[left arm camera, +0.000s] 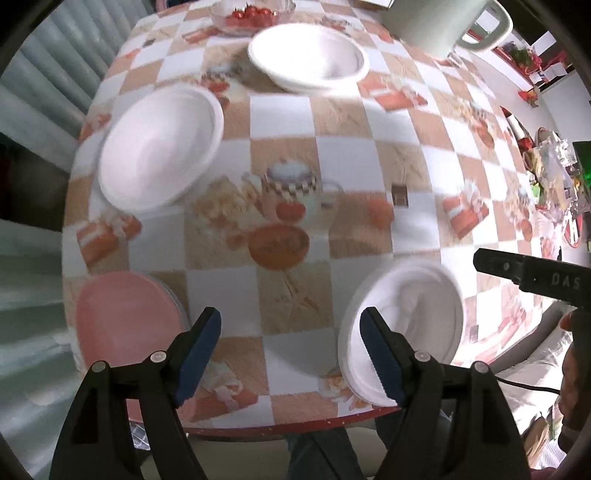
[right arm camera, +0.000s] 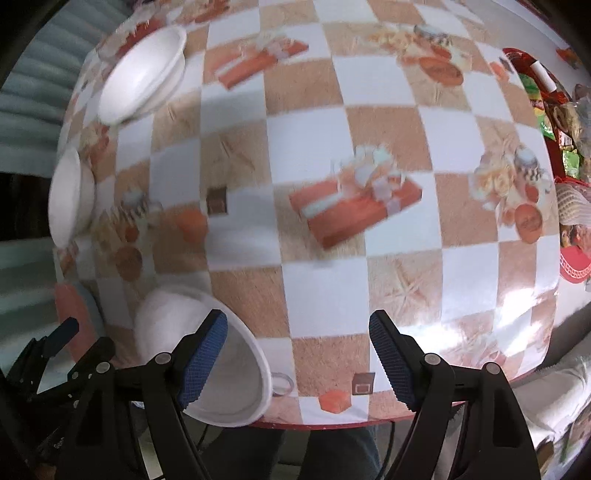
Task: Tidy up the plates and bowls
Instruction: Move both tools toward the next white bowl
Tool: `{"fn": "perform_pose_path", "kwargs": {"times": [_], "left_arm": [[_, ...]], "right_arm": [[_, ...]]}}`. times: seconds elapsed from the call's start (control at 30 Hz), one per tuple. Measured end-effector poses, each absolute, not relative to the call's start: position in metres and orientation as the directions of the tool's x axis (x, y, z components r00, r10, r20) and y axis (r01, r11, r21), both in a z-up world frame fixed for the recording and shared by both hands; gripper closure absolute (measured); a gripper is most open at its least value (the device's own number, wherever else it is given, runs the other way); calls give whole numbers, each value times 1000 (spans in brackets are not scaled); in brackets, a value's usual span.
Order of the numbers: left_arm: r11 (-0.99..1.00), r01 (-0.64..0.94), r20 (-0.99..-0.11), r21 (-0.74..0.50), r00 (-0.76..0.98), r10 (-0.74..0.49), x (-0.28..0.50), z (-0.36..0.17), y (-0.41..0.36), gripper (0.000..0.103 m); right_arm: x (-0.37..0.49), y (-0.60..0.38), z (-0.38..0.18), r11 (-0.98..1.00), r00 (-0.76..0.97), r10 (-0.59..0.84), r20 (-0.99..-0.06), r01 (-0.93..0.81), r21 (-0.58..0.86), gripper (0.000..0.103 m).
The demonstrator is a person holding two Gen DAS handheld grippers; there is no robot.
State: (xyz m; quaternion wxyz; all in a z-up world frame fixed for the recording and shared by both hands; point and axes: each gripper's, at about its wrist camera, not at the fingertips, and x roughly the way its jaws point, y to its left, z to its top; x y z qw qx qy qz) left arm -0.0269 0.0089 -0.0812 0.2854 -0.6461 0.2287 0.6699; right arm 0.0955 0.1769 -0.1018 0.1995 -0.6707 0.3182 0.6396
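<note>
Three white bowls and a plate sit on the checkered tablecloth. In the left wrist view one bowl [left arm camera: 308,61] is at the far middle, another [left arm camera: 160,147] at the left, and a third [left arm camera: 410,317] by the near edge. A pink plate [left arm camera: 125,321] lies at the near left. My left gripper [left arm camera: 291,314] hangs open above bare cloth between the plate and the near bowl. My right gripper [right arm camera: 298,317] is open too, just right of the near bowl [right arm camera: 218,354], with nothing between its pads. The other bowls [right arm camera: 144,77] [right arm camera: 70,195] show at the left.
A glass bowl of red tomatoes [left arm camera: 251,14] and a pale green jug [left arm camera: 443,26] stand at the far edge. A red tray of packets [right arm camera: 554,110] fills the right side. The table's red rim [left arm camera: 295,428] runs along the front, with a person's legs below it.
</note>
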Motion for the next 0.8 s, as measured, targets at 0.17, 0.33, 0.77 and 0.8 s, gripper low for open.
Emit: {"fn": "perform_pose_path", "kwargs": {"times": [0.17,0.33,0.77,0.8], "left_arm": [[-739,-668,-990,-85,-30,141,-45,-61,24,21],[-764,-642,-983,-72,-82,161,-79,-51,47,18],[-800,-599,-975,-40,-151,161,-151,-51,91,18],[-804,-593,-976,-38,-149,156,-156,-54,94,18]], "right_arm": [[73,189,-93,-741,-38,-154,-987,-656,141,23],[51,210,-78,-759,-79,-156,-985,-629,170,0],[-18,245,-75,-791,-86,-111,-990,-596,140,0],[-23,247,-76,-791,-87,-110,-990,-595,140,0]]}}
